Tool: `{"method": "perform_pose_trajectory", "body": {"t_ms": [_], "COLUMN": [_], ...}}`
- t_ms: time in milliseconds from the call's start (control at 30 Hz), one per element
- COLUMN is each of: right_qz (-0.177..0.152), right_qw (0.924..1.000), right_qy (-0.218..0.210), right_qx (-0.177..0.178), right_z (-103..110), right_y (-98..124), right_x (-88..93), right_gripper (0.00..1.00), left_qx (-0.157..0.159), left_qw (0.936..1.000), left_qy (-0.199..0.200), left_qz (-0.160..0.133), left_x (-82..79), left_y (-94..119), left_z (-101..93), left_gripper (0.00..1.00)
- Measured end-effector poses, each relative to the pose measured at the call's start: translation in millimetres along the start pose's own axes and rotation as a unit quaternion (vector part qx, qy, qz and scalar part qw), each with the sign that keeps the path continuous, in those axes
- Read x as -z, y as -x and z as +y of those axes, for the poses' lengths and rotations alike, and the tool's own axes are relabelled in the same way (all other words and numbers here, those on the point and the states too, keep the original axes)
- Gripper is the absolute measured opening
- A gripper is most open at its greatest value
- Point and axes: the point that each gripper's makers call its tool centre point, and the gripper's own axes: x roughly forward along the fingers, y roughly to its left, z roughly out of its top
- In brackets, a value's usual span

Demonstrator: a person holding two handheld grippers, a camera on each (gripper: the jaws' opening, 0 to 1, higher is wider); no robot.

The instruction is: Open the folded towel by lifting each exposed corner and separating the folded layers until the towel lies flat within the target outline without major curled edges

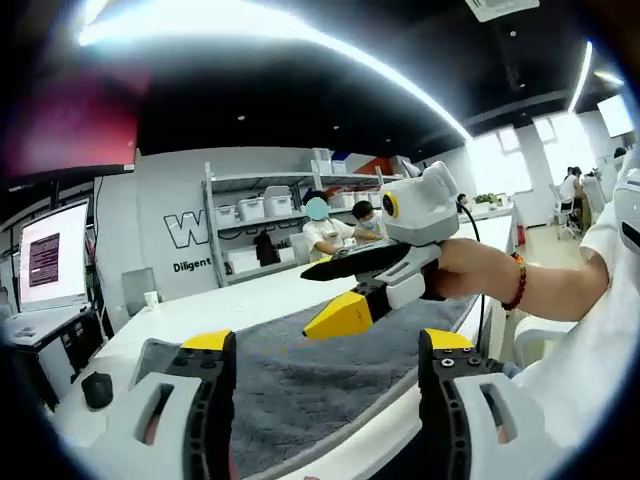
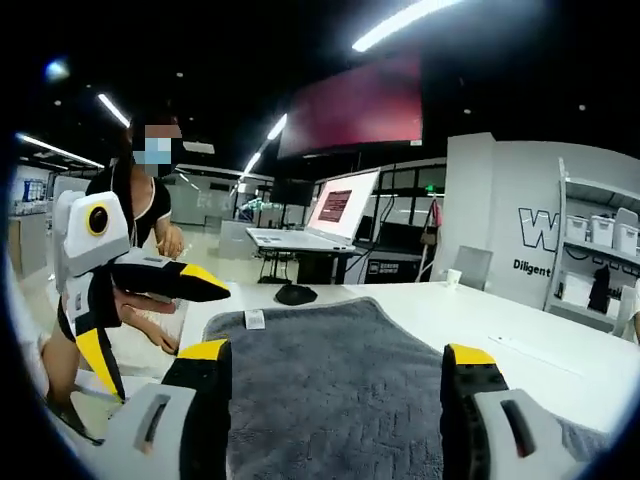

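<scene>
On the white table point(image 1: 250, 300) the grey towel point(image 1: 330, 370) lies spread, ahead of both tools at 12 o'clock; left gripper point(image 1: 325, 385) jaws wide apart, empty, above its near edge; right gripper point(image 2: 335, 395) jaws wide apart, empty, over the cloth; black mouse point(image 2: 296, 294) beyond the far edge.

From opposite ends we look low and close across the grey towel point(image 1: 330, 375) point(image 2: 330, 385), our views facing each other.

The grey towel point(image 2: 330, 390) runs off the bottom edge, partly hidden behind both tongs' jaws.
</scene>
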Motion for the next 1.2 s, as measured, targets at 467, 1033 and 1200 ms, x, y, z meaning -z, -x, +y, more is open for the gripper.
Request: {"method": "perform_pose_trajectory", "body": {"t_ms": [467,1033,1200], "right_qz": [-0.009,-0.004,-0.006], "right_qw": [0.9995,0.9978,0.9975], "right_qy": [0.013,0.001,0.004], "right_qx": [0.029,0.067,0.07], "right_z": [-6.7,-14.7,-9.3], "right_y": [73.9,124.8,137.6], "right_x": [8.6,42.0,46.4], "right_gripper": [0.87,0.87,0.86], "left_qx": [0.083,0.115,0.118], "left_qw": [0.9946,0.9886,0.989], "left_qy": [0.03,0.055,0.05], "left_qz": [-0.056,-0.081,-0.074], "left_x": [-26.8,-23.8,-16.1], "left_y": [-23.3,-16.5,-17.2], "left_z": [-45.1,-62.8,-63.7], "left_gripper": [0.73,0.74,0.74]}}
